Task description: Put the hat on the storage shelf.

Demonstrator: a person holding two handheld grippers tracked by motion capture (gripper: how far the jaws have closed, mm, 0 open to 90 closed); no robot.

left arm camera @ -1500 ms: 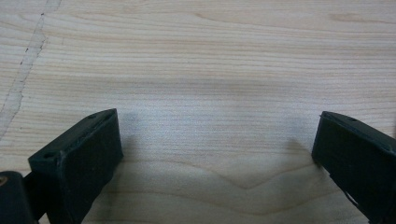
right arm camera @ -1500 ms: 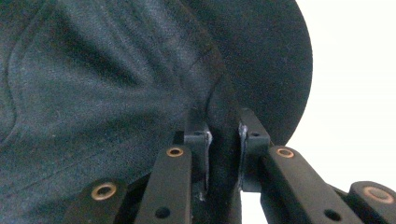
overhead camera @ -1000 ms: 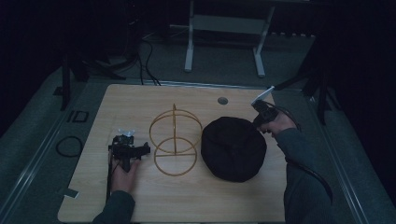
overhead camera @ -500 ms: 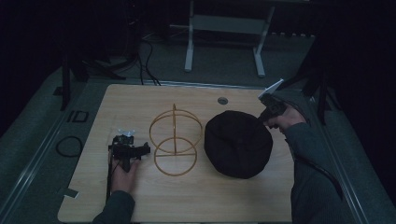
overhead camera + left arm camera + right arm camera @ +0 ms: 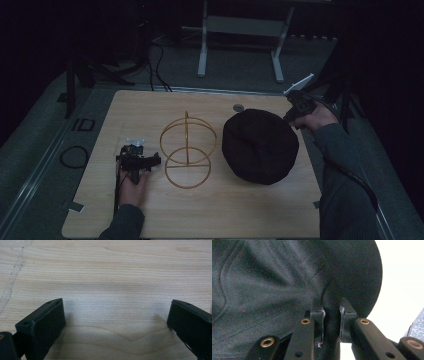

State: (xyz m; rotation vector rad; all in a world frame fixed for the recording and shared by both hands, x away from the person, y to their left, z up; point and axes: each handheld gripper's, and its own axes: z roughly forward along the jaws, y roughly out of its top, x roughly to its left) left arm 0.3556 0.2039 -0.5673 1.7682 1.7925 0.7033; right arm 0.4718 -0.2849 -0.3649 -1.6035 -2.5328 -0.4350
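Note:
A black cloth hat [image 5: 260,145] lies on the right half of the wooden table [image 5: 210,210]. At its far right edge my right gripper [image 5: 291,116] is shut on the brim. The right gripper view shows the two jaws pinching a fold of the dark hat [image 5: 287,285] between them, my right gripper [image 5: 331,315] tight on the fabric. A yellow wire stand [image 5: 187,150], made of a flat ring and an upright hoop, rests at mid-table. My left gripper [image 5: 134,162] lies on the table left of the stand. Its jaws stand wide apart over bare wood, my left gripper [image 5: 115,317] open.
A small round grommet [image 5: 238,107] sits in the table near its far edge. Grey floor, cables and a white metal frame [image 5: 240,40] lie beyond the table. A coiled cable [image 5: 74,156] rests off the left edge.
My right gripper has pulled the hat's brim toward the far right, and the hat has shifted and spread that way. The left gripper and the wire stand have stayed put.

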